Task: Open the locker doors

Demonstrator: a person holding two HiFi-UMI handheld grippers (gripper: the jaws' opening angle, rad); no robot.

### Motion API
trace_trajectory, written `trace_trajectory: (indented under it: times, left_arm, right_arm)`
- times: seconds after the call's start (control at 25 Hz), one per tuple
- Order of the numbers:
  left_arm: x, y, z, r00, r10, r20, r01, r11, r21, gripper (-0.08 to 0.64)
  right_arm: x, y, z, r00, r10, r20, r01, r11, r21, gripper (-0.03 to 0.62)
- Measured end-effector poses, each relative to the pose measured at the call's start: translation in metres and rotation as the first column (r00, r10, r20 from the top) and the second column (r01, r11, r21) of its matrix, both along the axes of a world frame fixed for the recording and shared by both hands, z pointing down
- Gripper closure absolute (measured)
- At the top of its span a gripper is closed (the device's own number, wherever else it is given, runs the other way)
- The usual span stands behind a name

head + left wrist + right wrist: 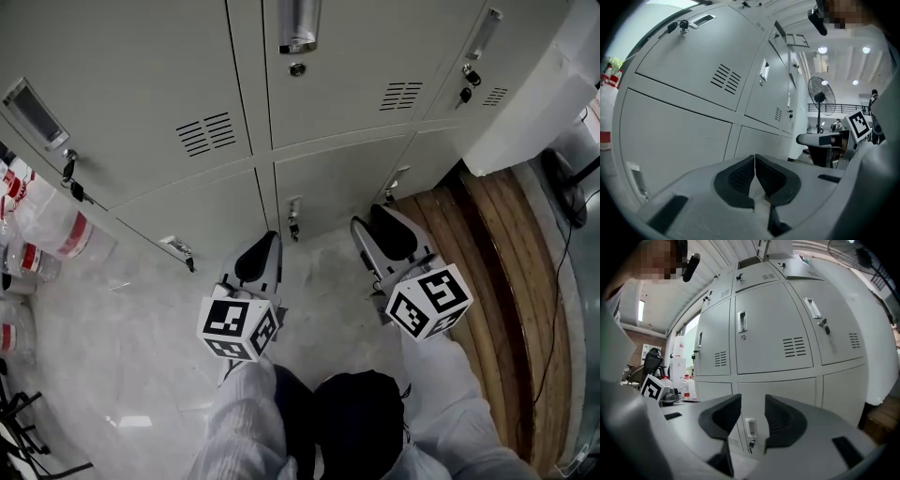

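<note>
The locker doors (328,103) are all shut, a wall of grey metal right in front of me. The low middle door (787,387) is the one I face. Its small pull handle (750,426) sits by the door's left edge w/ a key (751,444) hanging under it. I think the door is thin, stiff metal, light to swing, but flat & slippy. So the handle looks like the only good spot to grab, and the key may need a turn first. My right tool (752,405) has its jaws apart, empty, aimed at that handle but not touching. My left tool (754,161) has its jaws together, holding nothing, in front of the next door over. Below is pale floor (131,337), w/ bottles (23,248) far left & wood boards (483,272) on the right.
</note>
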State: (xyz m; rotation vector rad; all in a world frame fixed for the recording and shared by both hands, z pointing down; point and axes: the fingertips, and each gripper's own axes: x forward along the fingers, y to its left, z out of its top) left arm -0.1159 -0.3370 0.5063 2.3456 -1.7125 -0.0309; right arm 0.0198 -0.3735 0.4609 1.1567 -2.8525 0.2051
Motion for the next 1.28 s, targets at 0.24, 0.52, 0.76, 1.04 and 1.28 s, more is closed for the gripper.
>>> trace_trajectory:
  times: [0.24, 0.52, 0.76, 1.04, 1.28]
  left_arm:
    - [-0.009, 0.001, 0.038, 0.999, -0.043, 0.024, 0.043, 0.999, 0.008, 0.548]
    - [-0.021, 0.007, 0.057, 0.996, -0.093, 0.004, 0.093, 0.995, 0.024, 0.548]
    - [-0.03, 0.013, 0.069, 0.994, -0.112, 0.009, 0.112, 0.994, 0.009, 0.548]
    - [-0.05, 0.029, 0.076, 0.986, -0.167, -0.009, 0.167, 0.986, -0.009, 0.548]
    - [-0.076, 0.044, 0.078, 0.97, -0.234, -0.068, 0.233, 0.972, -0.019, 0.548]
  right_arm:
    - [-0.002, -0.007, 0.045, 1.0, 0.014, -0.02, -0.014, 1.0, 0.005, 0.451]
    - [-0.024, -0.009, 0.08, 1.0, -0.009, -0.022, 0.009, 1.0, -0.003, 0.451]
    - [-0.046, -0.015, 0.105, 0.998, -0.039, -0.044, 0.038, 0.999, -0.021, 0.451]
    - [-0.072, -0.024, 0.133, 0.997, -0.063, -0.05, 0.062, 0.998, -0.034, 0.451]
    - [-0.094, -0.033, 0.154, 0.994, -0.086, -0.069, 0.083, 0.995, -0.048, 0.451]
